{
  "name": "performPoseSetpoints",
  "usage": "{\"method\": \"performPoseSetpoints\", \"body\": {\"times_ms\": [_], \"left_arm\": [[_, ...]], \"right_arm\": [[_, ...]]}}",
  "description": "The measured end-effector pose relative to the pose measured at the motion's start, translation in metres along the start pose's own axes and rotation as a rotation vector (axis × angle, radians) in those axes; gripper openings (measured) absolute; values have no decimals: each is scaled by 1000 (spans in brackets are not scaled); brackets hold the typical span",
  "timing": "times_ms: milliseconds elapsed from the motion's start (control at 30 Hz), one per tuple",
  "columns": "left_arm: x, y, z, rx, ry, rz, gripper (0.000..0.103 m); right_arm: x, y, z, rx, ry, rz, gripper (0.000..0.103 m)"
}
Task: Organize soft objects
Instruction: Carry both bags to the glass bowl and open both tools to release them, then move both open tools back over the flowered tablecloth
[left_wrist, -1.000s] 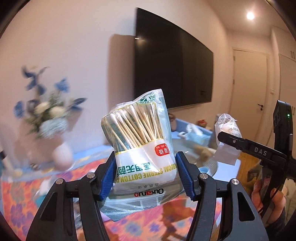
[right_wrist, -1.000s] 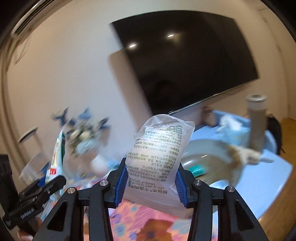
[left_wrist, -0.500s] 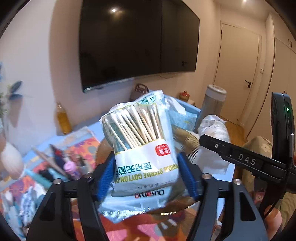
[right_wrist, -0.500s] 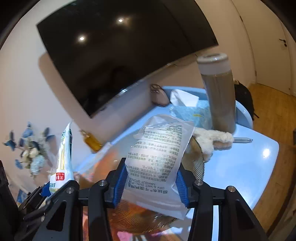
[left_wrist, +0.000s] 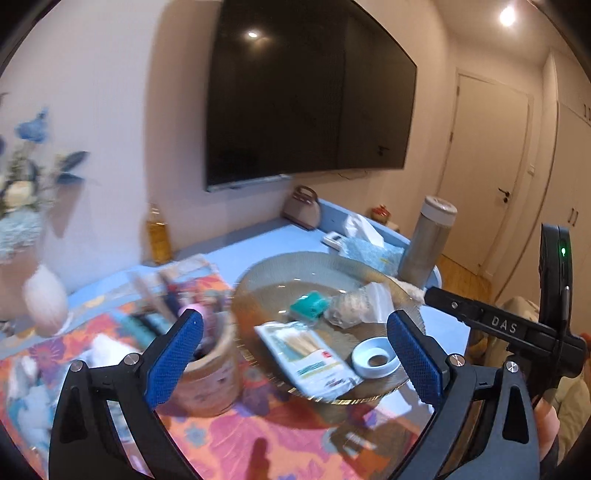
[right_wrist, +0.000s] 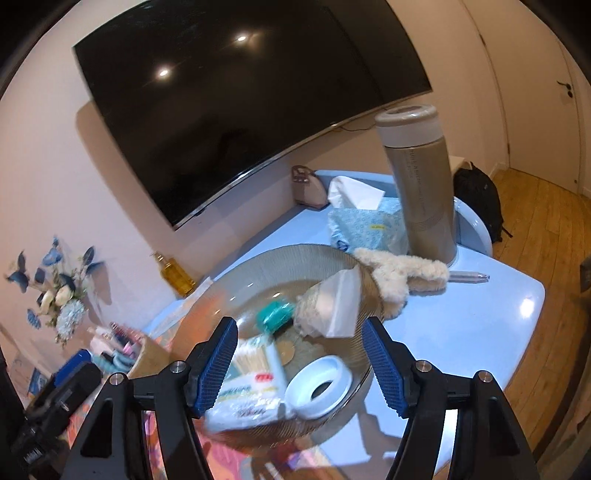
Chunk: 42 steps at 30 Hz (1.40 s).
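Both the left gripper (left_wrist: 295, 363) and right gripper (right_wrist: 299, 363) are opening with nothing between them, their packets dropped on the glass plate (left_wrist: 258, 280); fetching another soft item looks next.

Blue table (right_wrist: 491, 314), seemingly glass plate (right_wrist: 258, 266)

Black grippers (left_wrist: 295, 354); blue textured pads (left_wrist: 173, 363) (silver screws).

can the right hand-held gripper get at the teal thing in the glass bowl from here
Probably yes: the right hand-held gripper, jaws opening and empty, faces the teal thing with nothing blocking; the sponge bag sits close beside it.
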<state>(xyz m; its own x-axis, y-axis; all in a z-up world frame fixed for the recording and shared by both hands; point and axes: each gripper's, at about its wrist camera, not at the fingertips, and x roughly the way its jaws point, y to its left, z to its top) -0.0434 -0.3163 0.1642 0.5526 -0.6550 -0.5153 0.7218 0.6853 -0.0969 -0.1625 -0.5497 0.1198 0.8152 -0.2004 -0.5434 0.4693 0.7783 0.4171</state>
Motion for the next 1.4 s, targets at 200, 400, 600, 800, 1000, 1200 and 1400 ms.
{"method": "performPoseSetpoints", "body": {"times_ms": [200,400,600,800,1000,1200,1400], "left_arm": [[-77,45,-7,-83,-90,94,100],[-157,106,-34,-136,-62,312,100],[-208,183,-91,-280,-40,453,100],[-183,253,-167,-418,90,555,100],[-145,292,-219,-513,167,548,100],[-140,291,-225,-517,185,502,100],[-135,283,-224,-472,201,454,100]], "right_arm": [[-32,66,-22,-181,-49,74,70],[-51,147,-74,-357,-110,210,88],[-8,205,-133,-417,79,323,103],[60,237,-179,-486,268,286,103],[98,246,-205,-572,320,174,103],[118,256,-220,-635,401,120,103],[126,255,-221,-623,419,106,103]]}}
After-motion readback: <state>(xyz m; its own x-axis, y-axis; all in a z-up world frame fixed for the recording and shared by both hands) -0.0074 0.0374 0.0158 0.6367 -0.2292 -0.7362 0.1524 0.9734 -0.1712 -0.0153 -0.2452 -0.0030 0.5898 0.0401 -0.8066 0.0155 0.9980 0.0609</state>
